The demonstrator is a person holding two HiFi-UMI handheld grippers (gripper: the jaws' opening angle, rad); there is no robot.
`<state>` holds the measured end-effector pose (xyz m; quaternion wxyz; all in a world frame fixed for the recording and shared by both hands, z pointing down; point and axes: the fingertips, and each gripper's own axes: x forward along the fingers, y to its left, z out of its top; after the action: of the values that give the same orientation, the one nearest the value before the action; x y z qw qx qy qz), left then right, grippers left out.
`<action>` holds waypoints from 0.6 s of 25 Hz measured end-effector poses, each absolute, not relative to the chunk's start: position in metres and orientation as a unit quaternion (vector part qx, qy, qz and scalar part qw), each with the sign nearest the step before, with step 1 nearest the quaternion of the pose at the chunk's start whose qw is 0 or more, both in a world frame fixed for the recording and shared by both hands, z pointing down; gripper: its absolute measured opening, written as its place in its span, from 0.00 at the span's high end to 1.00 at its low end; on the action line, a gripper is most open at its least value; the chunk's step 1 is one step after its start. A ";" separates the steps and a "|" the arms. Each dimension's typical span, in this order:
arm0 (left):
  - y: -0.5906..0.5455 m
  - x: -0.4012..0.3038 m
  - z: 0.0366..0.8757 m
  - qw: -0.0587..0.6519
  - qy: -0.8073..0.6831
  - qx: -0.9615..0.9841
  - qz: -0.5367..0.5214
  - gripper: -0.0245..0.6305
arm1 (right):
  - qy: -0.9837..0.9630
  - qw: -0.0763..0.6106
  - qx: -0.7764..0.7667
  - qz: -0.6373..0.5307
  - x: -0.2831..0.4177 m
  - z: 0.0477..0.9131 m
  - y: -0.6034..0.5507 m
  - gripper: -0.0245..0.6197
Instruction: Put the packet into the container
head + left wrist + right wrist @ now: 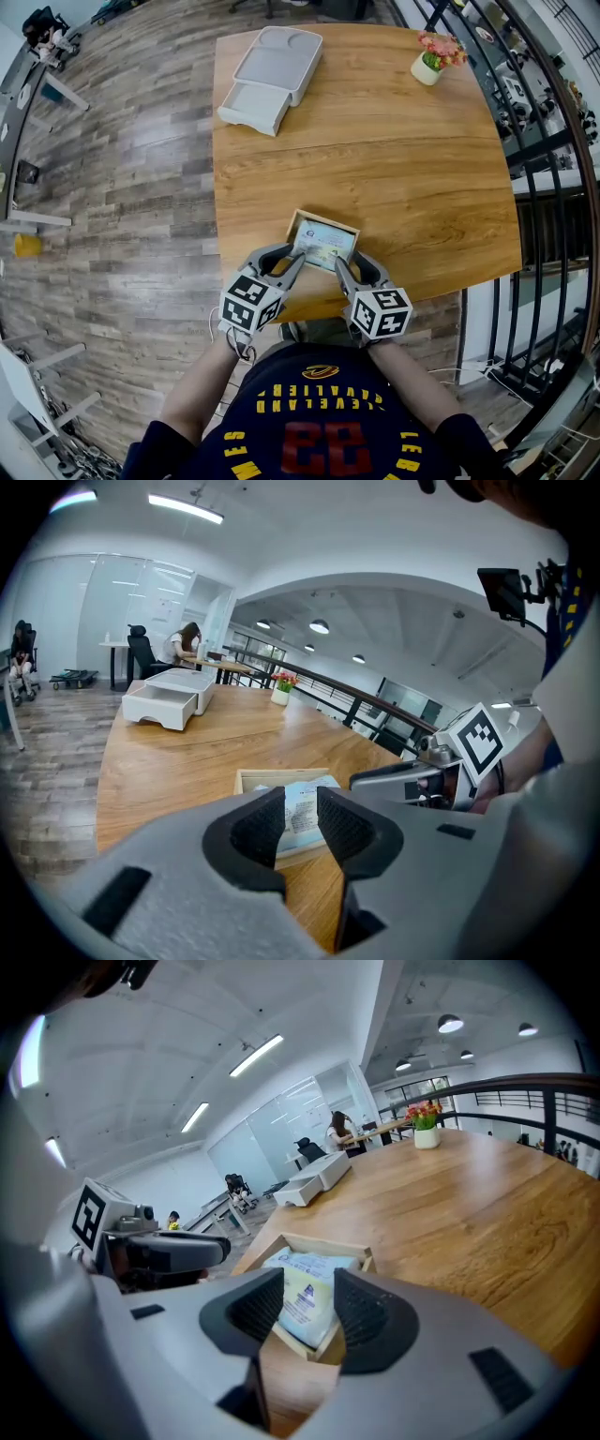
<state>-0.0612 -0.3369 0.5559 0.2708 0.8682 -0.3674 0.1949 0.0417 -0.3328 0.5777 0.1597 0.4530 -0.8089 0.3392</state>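
- The grey plastic left claw (296,258), with its black-and-white marker cube on top, angles forward and down. Its black ribbed pads (257,829) stand apart with nothing pressed between them.
- The matching grey right claw (341,270) sits just beside it at a similar tilt, its jaws spread a little wider and gripping nothing.
- The left forearm (201,394) and right forearm (414,382) reach forward from dark short sleeves, converging toward the middle.

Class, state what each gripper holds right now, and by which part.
Nothing is held. The left gripper and right gripper are both open; the packet lies loose in the container.
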 end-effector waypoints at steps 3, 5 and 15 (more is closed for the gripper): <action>-0.331 -0.061 0.547 0.276 -0.370 0.869 0.179 0.80 | -0.810 0.141 0.461 0.333 0.044 0.564 -0.335 0.72; -0.328 -0.061 0.540 0.279 -0.372 0.870 0.166 0.80 | -0.811 0.130 0.464 0.331 0.045 0.555 -0.335 0.72; -0.311 -0.061 0.471 0.247 -0.378 0.888 0.085 0.80 | -0.869 0.087 0.434 0.222 0.025 0.466 -0.326 0.90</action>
<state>-0.0606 -0.3107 0.4706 0.2472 0.8883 -0.3776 0.0848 0.0254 -0.3259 0.4658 0.0875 0.4341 -0.8687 0.2220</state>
